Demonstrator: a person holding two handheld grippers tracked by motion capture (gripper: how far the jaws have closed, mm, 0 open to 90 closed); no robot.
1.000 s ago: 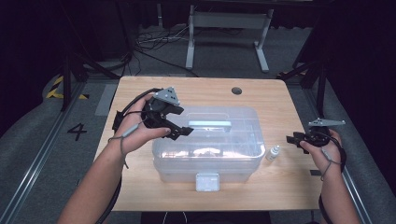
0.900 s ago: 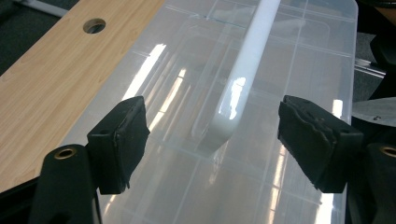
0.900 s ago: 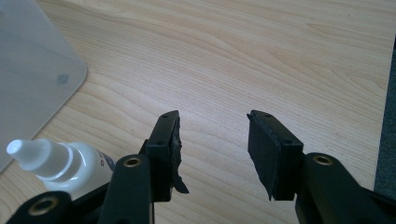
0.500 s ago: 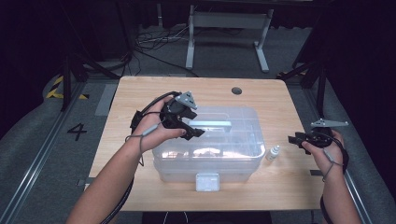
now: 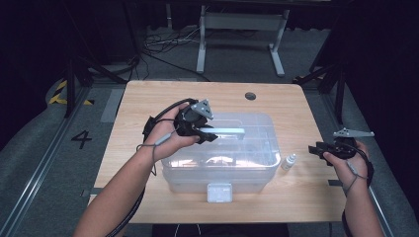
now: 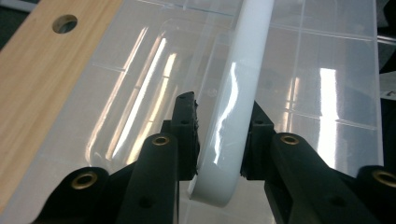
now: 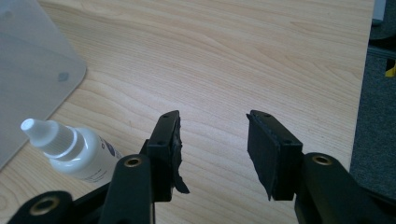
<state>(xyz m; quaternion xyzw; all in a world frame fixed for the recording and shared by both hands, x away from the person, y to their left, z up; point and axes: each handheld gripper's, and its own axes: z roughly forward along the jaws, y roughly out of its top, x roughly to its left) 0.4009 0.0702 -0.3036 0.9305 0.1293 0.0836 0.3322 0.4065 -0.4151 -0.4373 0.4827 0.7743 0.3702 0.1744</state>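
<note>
Wooden bench (image 5: 148,98) holds a clear lidded bin (image 5: 220,165); left gripper (image 5: 205,132) fingers have just closed, pinching its white lid handle (image 6: 236,102). Right gripper (image 7: 212,149) hovers near a small dropper bottle (image 7: 70,149), fingers spread, nothing between

- A large dark numeral "4" (image 5: 81,139) is marked on the grey floor, just off the left edge of the counter (image 5: 148,98), near its middle.
- The small dropper bottle (image 7: 70,151) lying on the counter bears a label with dark print, too small and blurred to read.
- The white tag (image 5: 219,192) on the near wall of the clear box on the counter shows no legible lettering.
</note>
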